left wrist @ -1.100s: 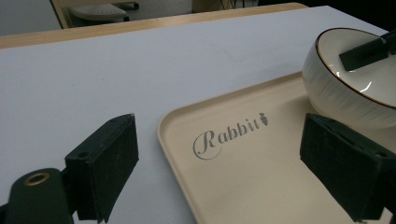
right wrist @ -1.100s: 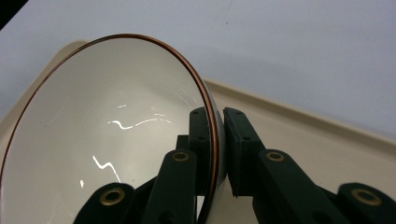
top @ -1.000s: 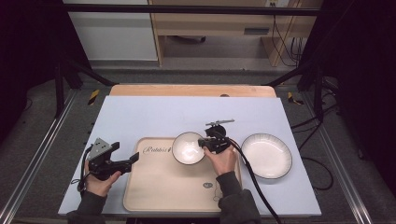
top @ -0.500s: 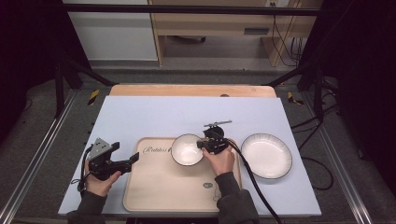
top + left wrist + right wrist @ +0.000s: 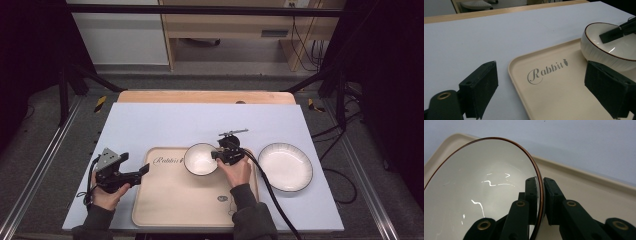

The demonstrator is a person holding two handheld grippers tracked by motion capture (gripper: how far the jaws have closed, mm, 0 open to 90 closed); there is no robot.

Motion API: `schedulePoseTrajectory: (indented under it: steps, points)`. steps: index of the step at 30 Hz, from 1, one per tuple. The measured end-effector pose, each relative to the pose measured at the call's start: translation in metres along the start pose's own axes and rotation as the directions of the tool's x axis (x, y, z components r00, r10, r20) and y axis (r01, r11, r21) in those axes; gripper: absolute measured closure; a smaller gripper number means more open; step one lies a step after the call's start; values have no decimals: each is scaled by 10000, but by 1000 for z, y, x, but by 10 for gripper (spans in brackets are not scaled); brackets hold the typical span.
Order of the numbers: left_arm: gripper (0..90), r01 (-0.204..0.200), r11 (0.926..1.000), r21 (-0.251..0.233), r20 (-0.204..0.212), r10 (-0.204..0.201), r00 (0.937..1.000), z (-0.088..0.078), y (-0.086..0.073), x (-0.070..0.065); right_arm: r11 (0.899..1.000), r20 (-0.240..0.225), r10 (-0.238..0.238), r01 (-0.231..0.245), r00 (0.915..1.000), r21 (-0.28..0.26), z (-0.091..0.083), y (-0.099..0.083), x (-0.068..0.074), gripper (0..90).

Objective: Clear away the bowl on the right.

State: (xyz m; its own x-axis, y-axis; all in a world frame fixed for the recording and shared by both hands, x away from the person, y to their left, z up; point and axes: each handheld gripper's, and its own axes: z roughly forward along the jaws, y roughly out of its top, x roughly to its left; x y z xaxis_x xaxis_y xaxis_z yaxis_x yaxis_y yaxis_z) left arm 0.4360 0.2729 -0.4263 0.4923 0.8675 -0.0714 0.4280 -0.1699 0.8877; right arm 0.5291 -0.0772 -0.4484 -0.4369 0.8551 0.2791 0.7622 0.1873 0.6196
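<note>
The right gripper [image 5: 540,200] had its jaws pinched on the bowl [image 5: 201,159] rim, one inside, one outside, the bowl on the tray [image 5: 170,200]. The left gripper [image 5: 549,95] idled wide open, empty; the plate [image 5: 285,166] beyond remained unmoved.

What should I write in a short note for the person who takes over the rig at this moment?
Right gripper: shut on the rim of the white bowl, one jaw inside, one outside.
Left gripper: open, holds nothing, pointed at the left edge of the beige tray.
The bowl is over the far part of the tray; I cannot tell if it rests fully on it.
The white plate lies on the table, to the right of the tray, untouched.
Done: the bowl is gripped at the tray.
Left, probably: release the bowl, then perhaps deal with the plate.
</note>
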Motion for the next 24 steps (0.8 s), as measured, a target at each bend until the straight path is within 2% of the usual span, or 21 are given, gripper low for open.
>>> schedulePoseTrajectory:
  steps: [5,8,11,15,16,19,22,24]
  points:
    - [112,-11,10000,17,0,11,10000,0,0,-1,9999,-160,123,-124,9998,-108,1,-2,-2,812]
    - [111,-33,10000,35,9,33,10000,0,0,-1,9999,-152,-1,-1,9999,-148,0,-2,-2,801]
    - [111,-18,10000,19,7,18,10000,0,0,-1,9992,-148,-257,252,9996,-305,-2,-2,-2,743]
    - [111,4,10000,-8,-1,-4,10000,0,0,0,9962,-10,-601,599,9982,-634,-8,-2,-3,629]
    - [111,-1,10000,-9,-4,1,10000,0,0,0,9948,144,-731,739,9972,-695,-10,-2,-3,601]
    - [111,-3,10000,-12,-11,3,10000,0,0,-1,9879,331,-1128,1156,9931,-1029,-16,-2,-1,483]
    - [111,-3,10000,-13,-16,3,10000,0,0,-1,9824,109,-1338,1341,9909,-1301,-23,-2,1,364]
    - [111,-5,10000,-20,-14,5,10000,-1,1,-1,9797,28,-1391,1380,9903,-1453,-30,-1,2,317]
